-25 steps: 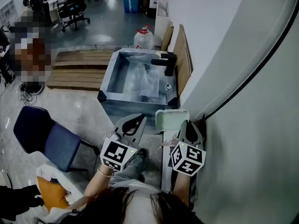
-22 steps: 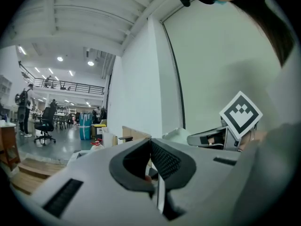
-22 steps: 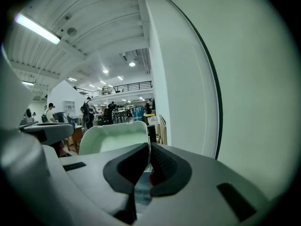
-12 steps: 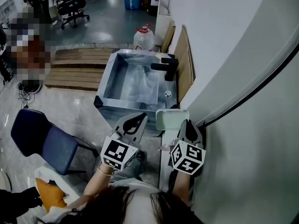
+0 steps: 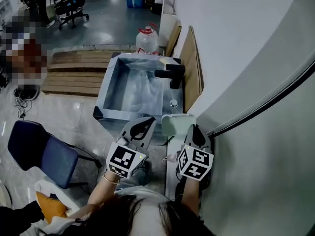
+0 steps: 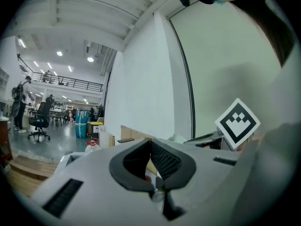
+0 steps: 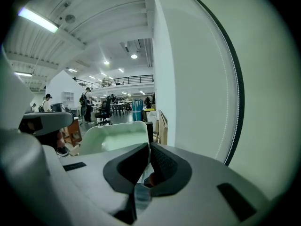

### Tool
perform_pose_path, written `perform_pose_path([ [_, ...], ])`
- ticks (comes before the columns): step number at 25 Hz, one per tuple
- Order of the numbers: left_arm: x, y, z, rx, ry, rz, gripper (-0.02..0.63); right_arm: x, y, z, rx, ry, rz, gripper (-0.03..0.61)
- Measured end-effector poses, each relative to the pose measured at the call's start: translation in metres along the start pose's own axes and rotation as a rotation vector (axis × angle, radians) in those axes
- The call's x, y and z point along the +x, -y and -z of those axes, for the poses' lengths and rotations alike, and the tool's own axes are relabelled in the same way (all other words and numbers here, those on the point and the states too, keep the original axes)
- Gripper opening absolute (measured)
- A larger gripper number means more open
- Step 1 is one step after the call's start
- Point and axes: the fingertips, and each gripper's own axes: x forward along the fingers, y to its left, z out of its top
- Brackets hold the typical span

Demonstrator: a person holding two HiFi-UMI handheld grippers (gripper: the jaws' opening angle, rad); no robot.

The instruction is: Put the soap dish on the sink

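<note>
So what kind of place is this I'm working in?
Probably an open workshop or lab hall, not a bathroom: the square steel sink stands beside flat wooden pallets on a glossy floor, with black wheeled office chairs behind.

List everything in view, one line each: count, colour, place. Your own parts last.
sink: one, steel grey, ahead beside the wall
faucet: one, black, on the sink's right rim
soap dish: one, pale green, at the right gripper's tip, short of the sink
jug: one, clear with red cap, behind the sink
pallet: one, brown, left of the sink
boards: two, brown, leaning on the wall
chair: one, blue, lower left
left gripper: grey, jaws together, empty
right gripper: grey, shut on the soap dish
</note>
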Motion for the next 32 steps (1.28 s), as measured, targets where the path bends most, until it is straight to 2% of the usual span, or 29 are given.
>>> perform_pose_path([
  [17, 0.045, -0.034, 0.013, -0.020, -0.019, 0.058, 0.009, 0.068, -0.003, 0.020, -0.089, -0.092, 0.024, 0.035],
  [32, 0.079, -0.050, 0.032, -0.037, -0.054, 0.099, 0.009, 0.122, 0.000, 0.058, -0.159, -0.195, 0.024, 0.035],
])
